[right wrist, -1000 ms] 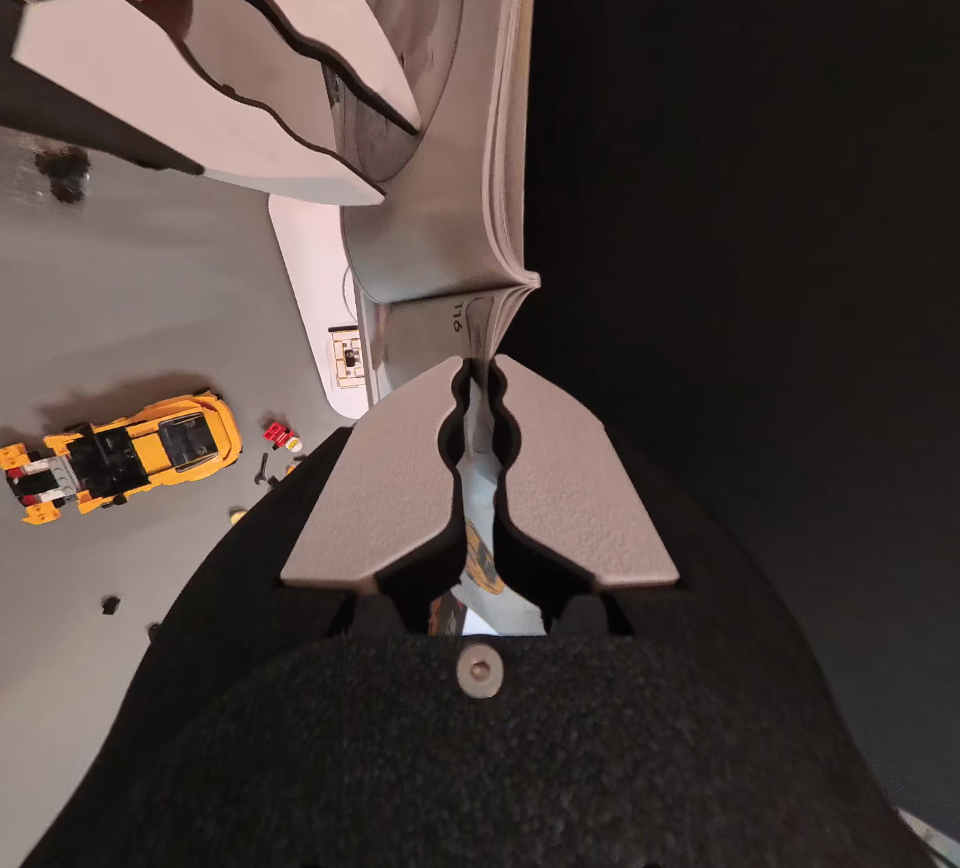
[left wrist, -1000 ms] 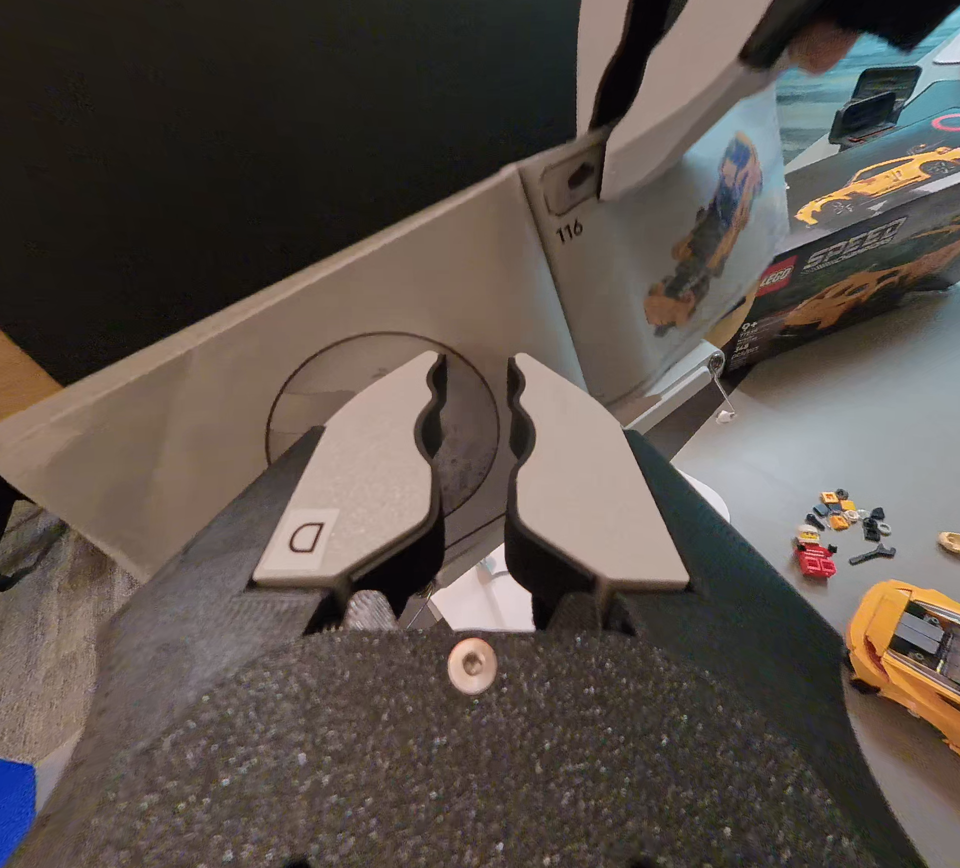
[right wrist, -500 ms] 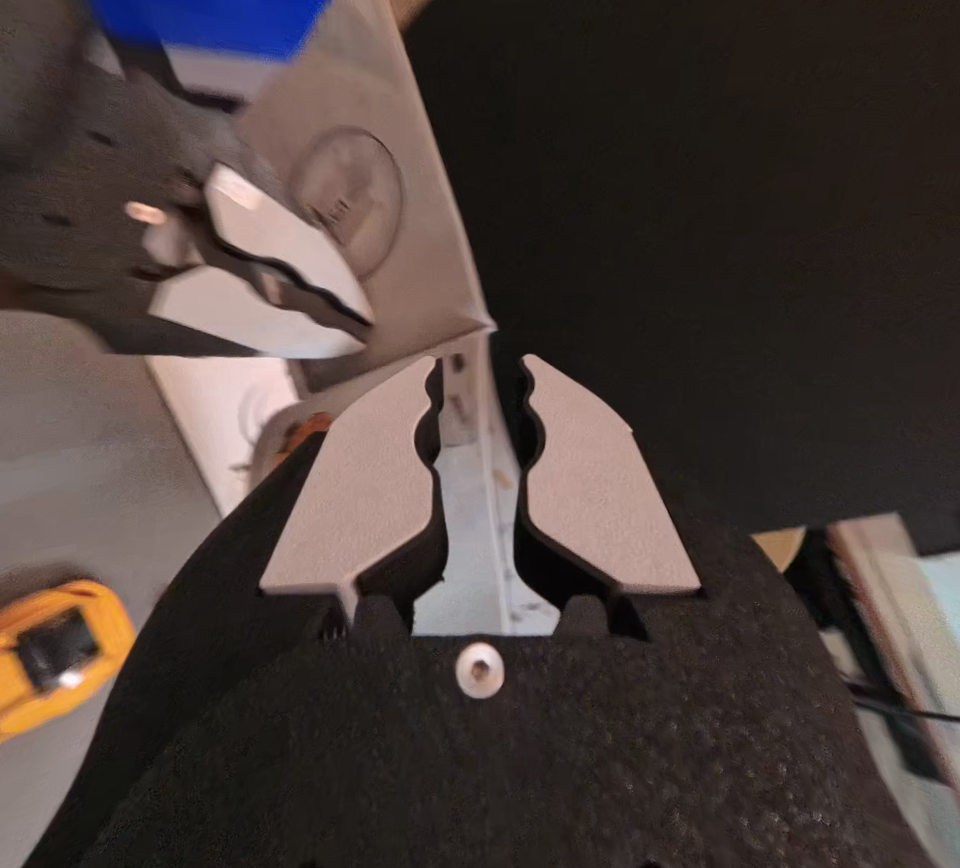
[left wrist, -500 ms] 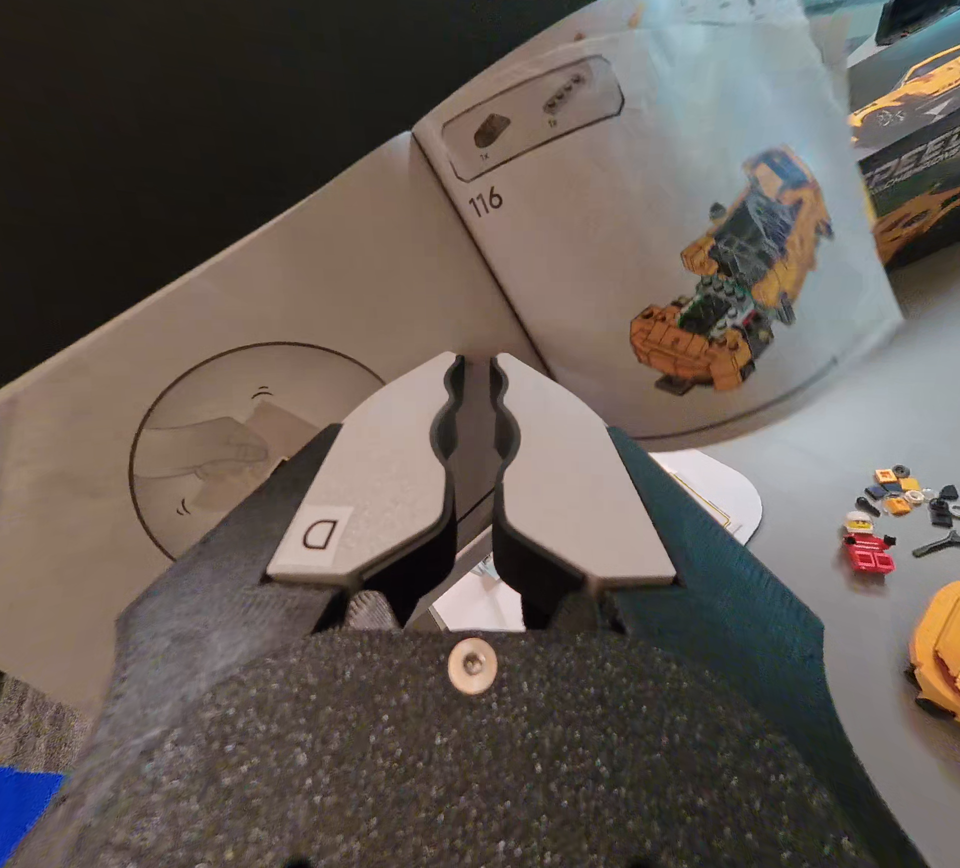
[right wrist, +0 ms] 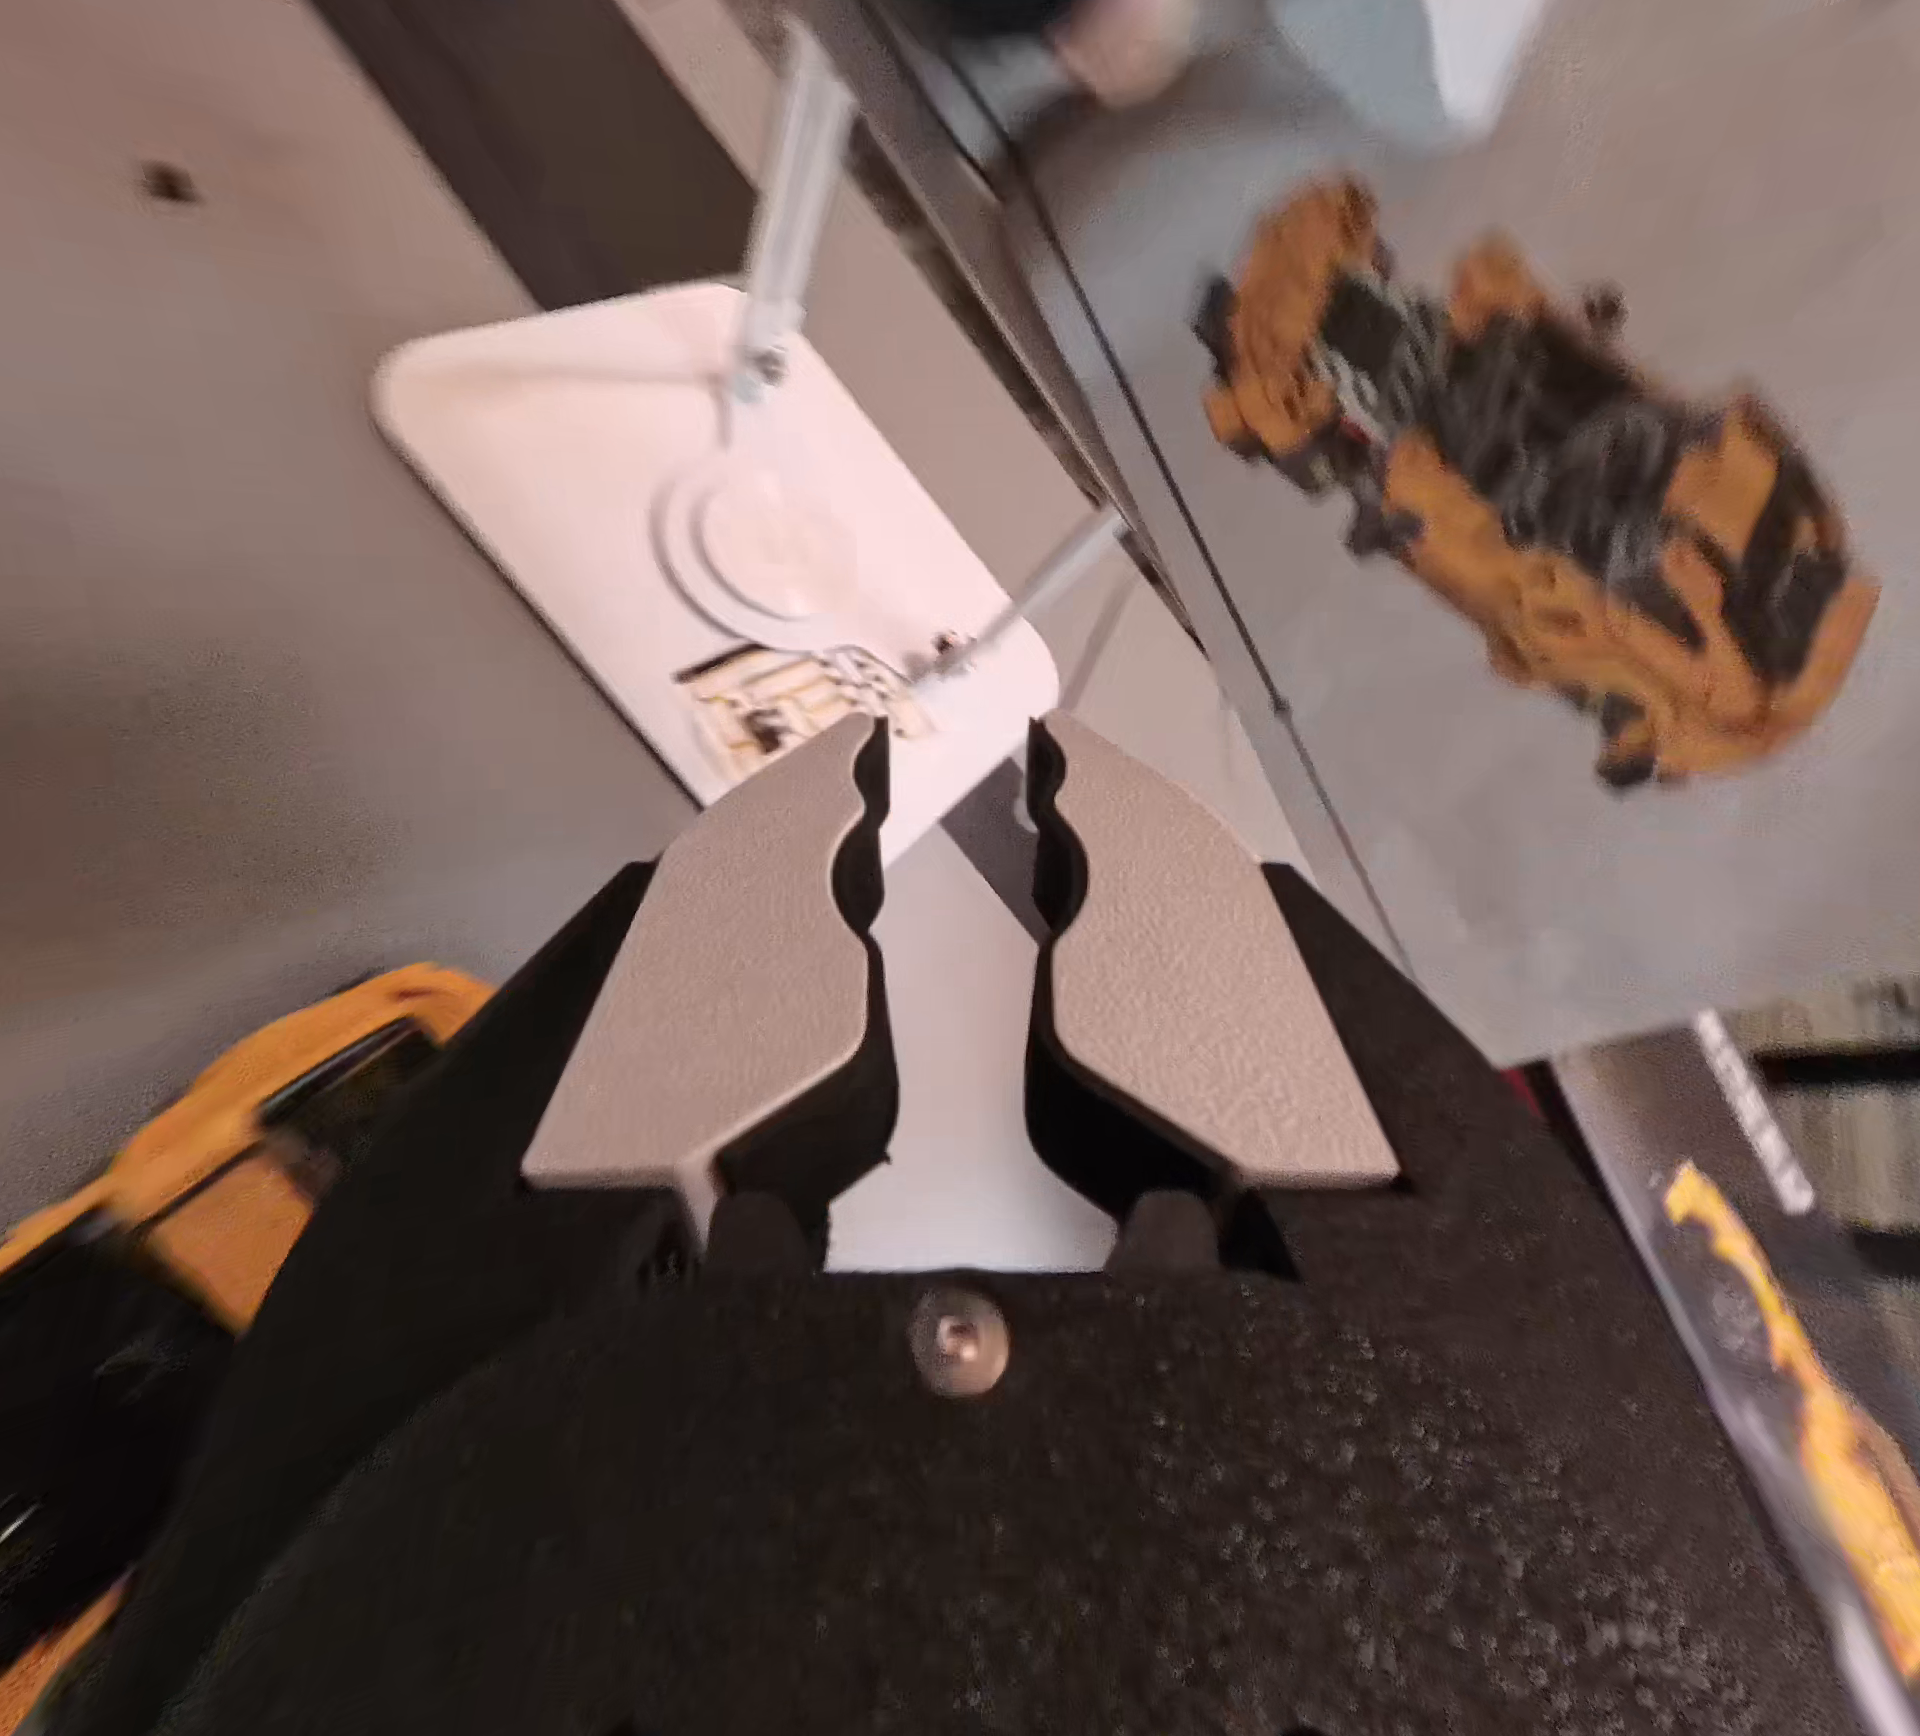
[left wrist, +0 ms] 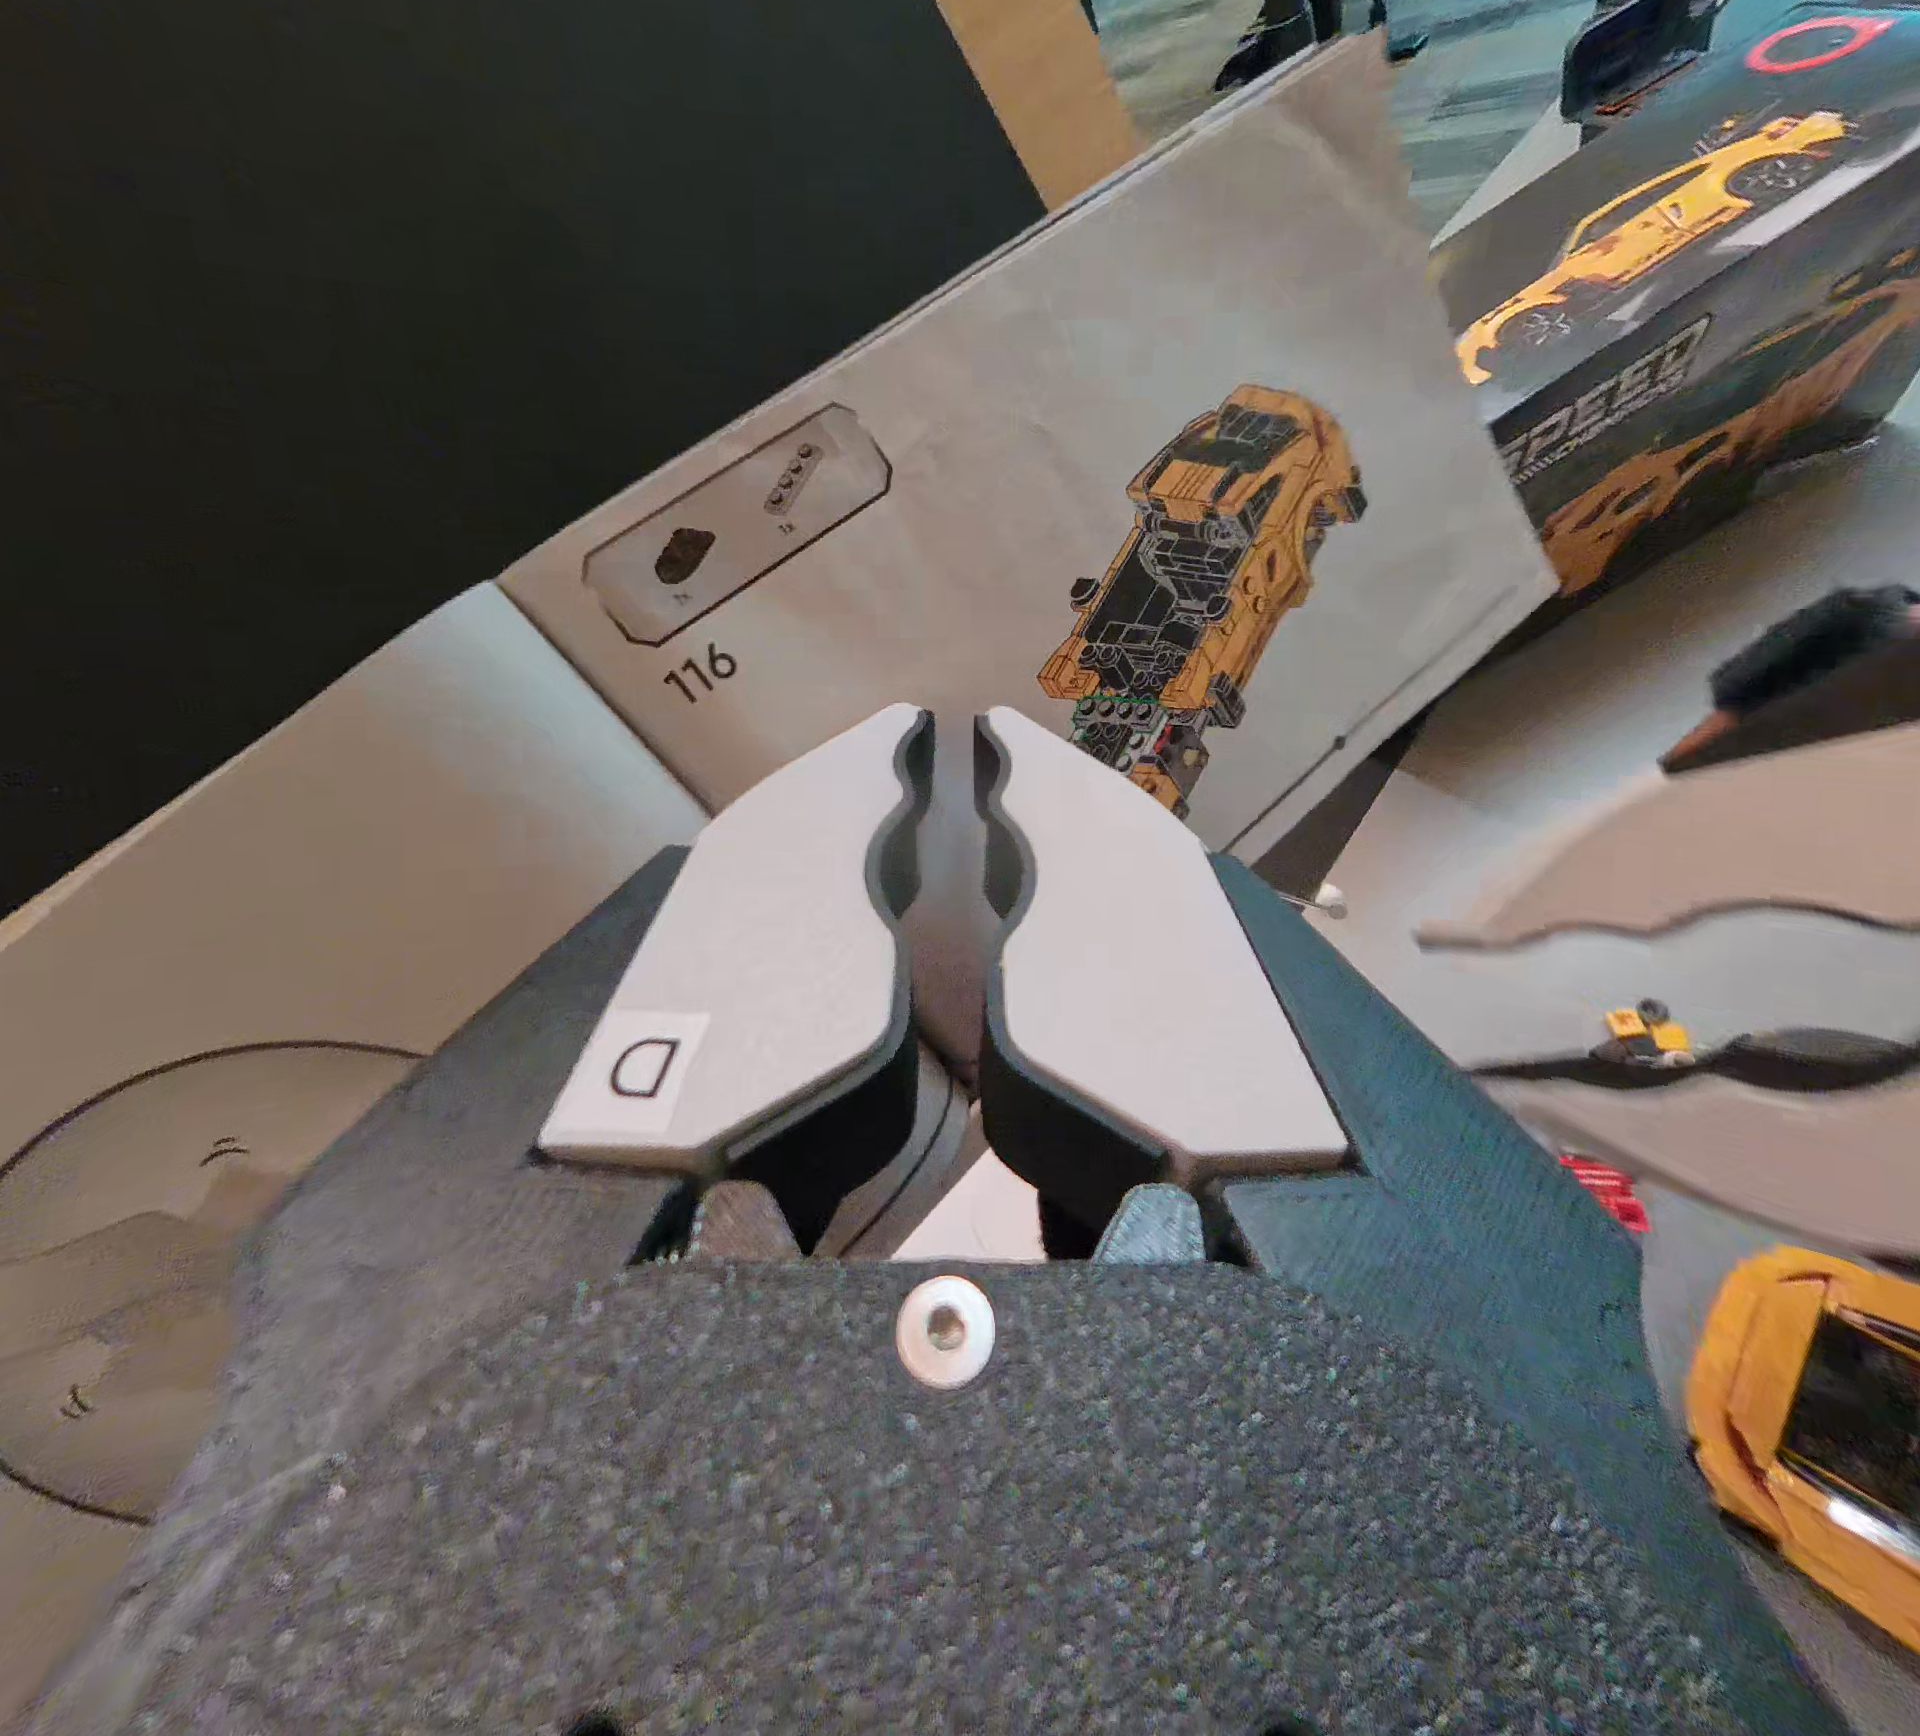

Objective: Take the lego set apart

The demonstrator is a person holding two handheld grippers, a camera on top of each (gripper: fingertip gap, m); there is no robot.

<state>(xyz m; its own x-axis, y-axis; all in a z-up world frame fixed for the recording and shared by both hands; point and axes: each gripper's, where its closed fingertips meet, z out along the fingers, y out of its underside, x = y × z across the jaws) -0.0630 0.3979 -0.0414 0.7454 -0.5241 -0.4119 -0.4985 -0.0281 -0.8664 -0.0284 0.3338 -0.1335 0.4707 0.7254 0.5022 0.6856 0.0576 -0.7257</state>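
Note:
The yellow lego car [left wrist: 1818, 1437] stands on the grey table at the lower right; it also shows at the lower left of the right wrist view [right wrist: 260, 1115]. An open instruction booklet [left wrist: 1039, 491] leans upright on a stand. My left gripper [left wrist: 951, 736] is shut on the booklet's lower edge near the fold. My right gripper [right wrist: 951, 736] is open and empty, just left of the booklet page [right wrist: 1558, 336] and above the stand's white base [right wrist: 675, 491]. It also shows at the right of the left wrist view [left wrist: 1455, 1000]. The right wrist view is blurred.
The lego box [left wrist: 1714, 315] stands behind the booklet on the right and also shows in the right wrist view [right wrist: 1787, 1374]. Small loose pieces [left wrist: 1652, 1047] and a red piece [left wrist: 1600, 1203] lie near the car. A black panel [left wrist: 416, 128] stands behind the booklet. Across from one pair of fingers to the other is roughly 12 cm.
My right gripper let go of the booklet page, opened and swung down towards the table. The page now lies flat and open. My left gripper's jaws closed further on the booklet.

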